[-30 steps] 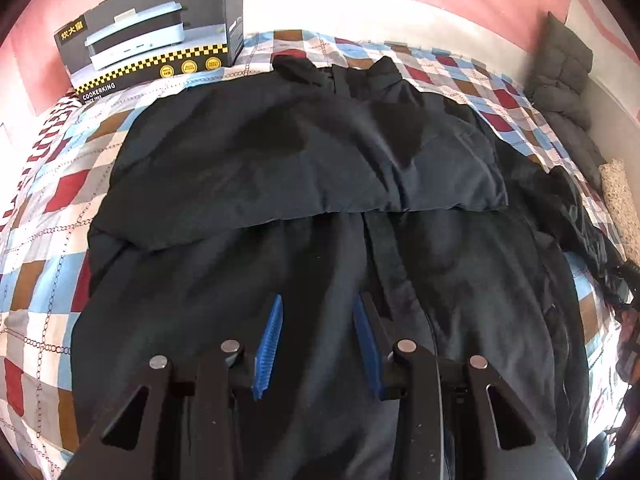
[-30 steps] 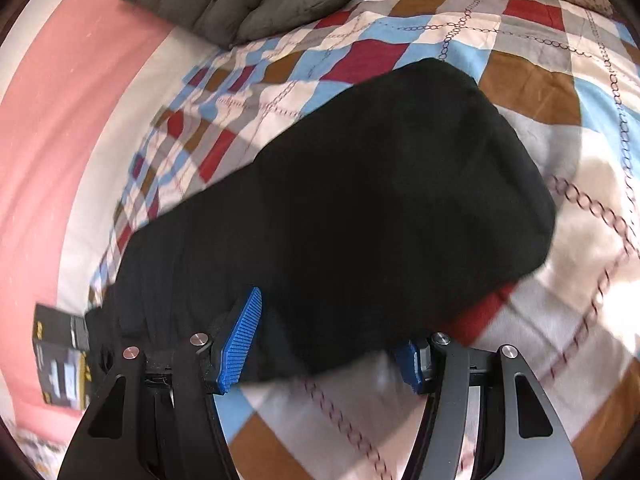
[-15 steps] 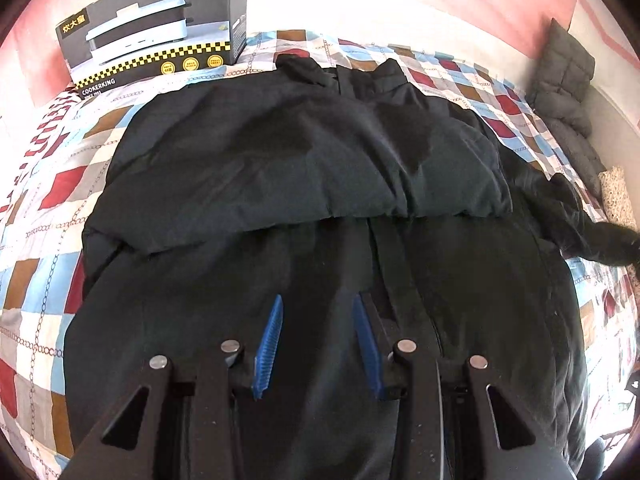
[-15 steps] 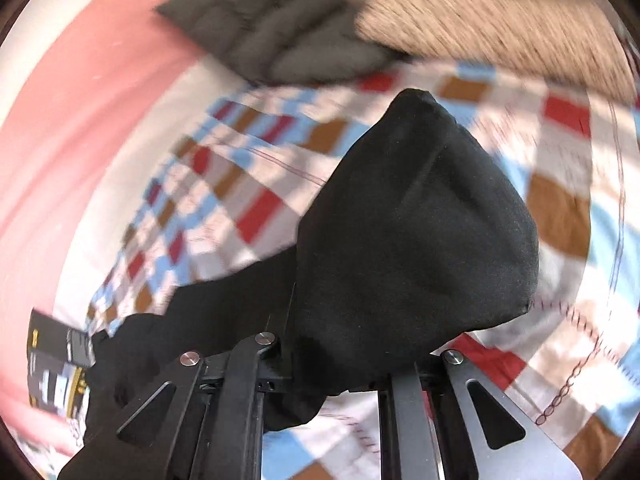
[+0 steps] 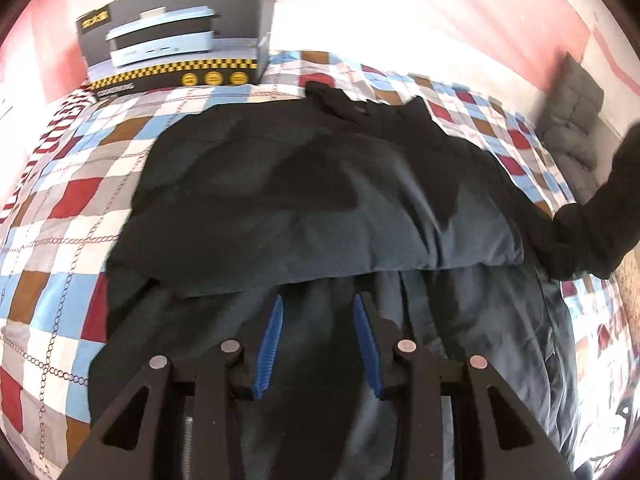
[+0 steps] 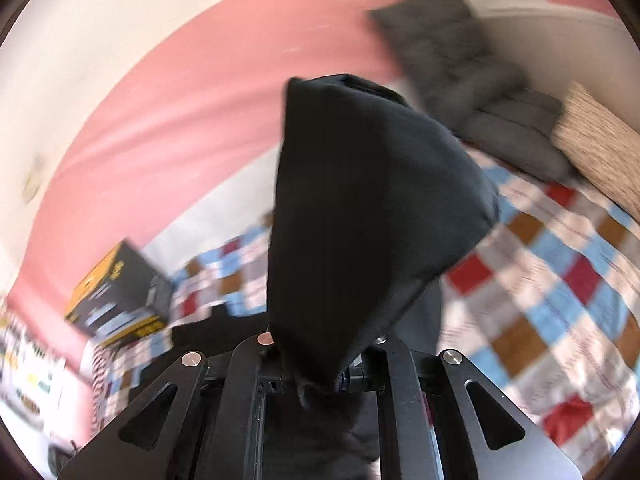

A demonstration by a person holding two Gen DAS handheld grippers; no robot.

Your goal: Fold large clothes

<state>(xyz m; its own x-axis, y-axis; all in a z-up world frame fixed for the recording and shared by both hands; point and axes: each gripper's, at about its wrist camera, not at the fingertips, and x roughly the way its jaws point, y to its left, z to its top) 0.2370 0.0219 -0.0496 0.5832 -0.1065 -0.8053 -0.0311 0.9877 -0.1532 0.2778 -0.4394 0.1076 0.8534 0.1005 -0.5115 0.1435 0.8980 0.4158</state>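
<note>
Right gripper (image 6: 320,364) is clamped tight on the sleeve (image 6: 360,208) of the dark jacket (image 5: 320,200), which is lifted off the checked quilt (image 5: 60,240) and bunched up in front of the lens. It's pretty blurry, so I think that's the cuff end. Left gripper (image 5: 318,344) hovers over the jacket's lower half, blue pads (image 5: 270,344) apart, nothing between them. Jacket lies spread on the bed, with an appliance box (image 5: 180,36) beyond the collar.
</note>
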